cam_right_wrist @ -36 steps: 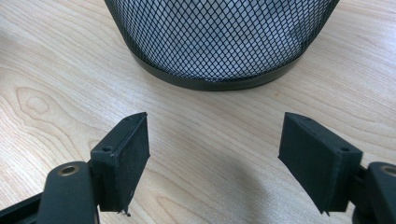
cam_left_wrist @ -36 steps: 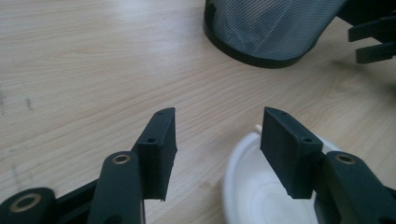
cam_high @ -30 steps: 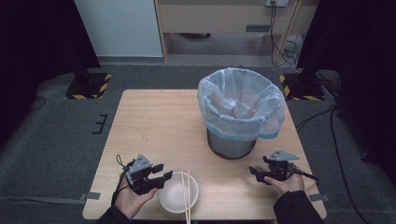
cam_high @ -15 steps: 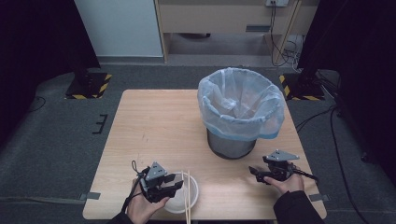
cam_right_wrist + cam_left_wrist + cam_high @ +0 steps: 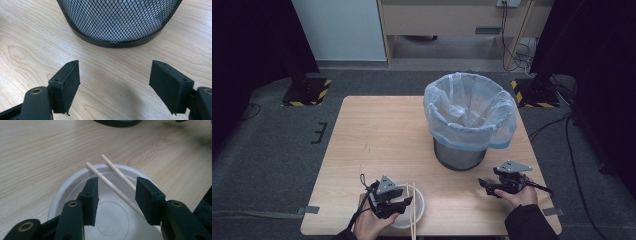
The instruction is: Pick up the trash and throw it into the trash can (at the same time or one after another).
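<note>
One pale wooden surface (image 5: 382,145), rectangular with a visible grain, carries everything here. The biggest thing on it is a round black mesh bin (image 5: 460,155) lined with a thin, crinkled, pale blue plastic bag (image 5: 469,107) whose rim folds down over the outside; the bag hides most of the mesh from above, and in the right gripper view the bin (image 5: 120,22) is cut off at the top edge, only its diamond mesh and dark base ring showing.

Next in size is a white round bowl (image 5: 418,205), smooth and shallow, at the near edge of the surface. The left gripper (image 5: 399,204) covers its left part in the high view, and in the left gripper view the bowl (image 5: 75,192) runs out of the bottom of the frame.

Across the bowl lie two slender, light wooden chopsticks (image 5: 413,210), roughly side by side, each with a fine groove near its blunt end; their near ends are cut off. The left gripper (image 5: 116,196) hangs over the bowl, its jaws apart, one chopstick (image 5: 110,186) passing between them with nothing pressed; they have just opened a little.

The right gripper (image 5: 488,186), held near the bin's base, has its jaws wide apart over bare wood.
</note>
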`<state>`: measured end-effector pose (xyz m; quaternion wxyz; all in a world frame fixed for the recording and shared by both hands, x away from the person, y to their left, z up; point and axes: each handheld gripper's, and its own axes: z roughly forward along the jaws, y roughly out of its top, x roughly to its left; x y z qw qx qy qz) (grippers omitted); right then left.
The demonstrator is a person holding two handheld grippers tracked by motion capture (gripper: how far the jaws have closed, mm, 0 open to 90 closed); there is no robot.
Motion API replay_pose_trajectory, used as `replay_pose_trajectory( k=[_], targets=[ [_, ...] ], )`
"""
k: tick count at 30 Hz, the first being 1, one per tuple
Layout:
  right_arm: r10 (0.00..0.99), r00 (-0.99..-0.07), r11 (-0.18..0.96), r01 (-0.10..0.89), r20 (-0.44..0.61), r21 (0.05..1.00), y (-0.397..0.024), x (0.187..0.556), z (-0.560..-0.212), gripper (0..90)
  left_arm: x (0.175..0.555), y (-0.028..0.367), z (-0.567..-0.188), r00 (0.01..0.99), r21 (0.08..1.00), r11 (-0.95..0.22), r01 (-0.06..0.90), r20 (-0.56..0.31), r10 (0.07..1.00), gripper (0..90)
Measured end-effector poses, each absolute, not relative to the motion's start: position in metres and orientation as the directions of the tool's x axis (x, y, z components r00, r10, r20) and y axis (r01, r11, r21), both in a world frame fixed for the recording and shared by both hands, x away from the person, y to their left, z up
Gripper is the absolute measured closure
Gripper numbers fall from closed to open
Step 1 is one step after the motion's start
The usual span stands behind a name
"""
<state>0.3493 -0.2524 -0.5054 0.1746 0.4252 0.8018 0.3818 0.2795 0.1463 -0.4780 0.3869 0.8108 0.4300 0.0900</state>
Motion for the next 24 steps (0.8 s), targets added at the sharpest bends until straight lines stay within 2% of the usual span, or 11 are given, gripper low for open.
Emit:
replay_pose_trajectory(
  k=[11, 24],
  targets=[
    [0.815, -0.578, 0.347, 0.55, 0.046, 0.76, -0.2522, 0.3493, -0.5055, 24.5, 0.2829, 0.1461, -0.4834, 0.609, 0.687, -0.355, 0.634, -0.16, 0.777, 53.2],
    [0.814, -0.579, 0.348, 0.551, 0.047, 0.758, -0.2521, 0.3494, -0.5056, 24.5, 0.2883, 0.1509, -0.4854, 0.599, 0.676, -0.367, 0.639, -0.139, 0.789, 60.5]
  ],
)
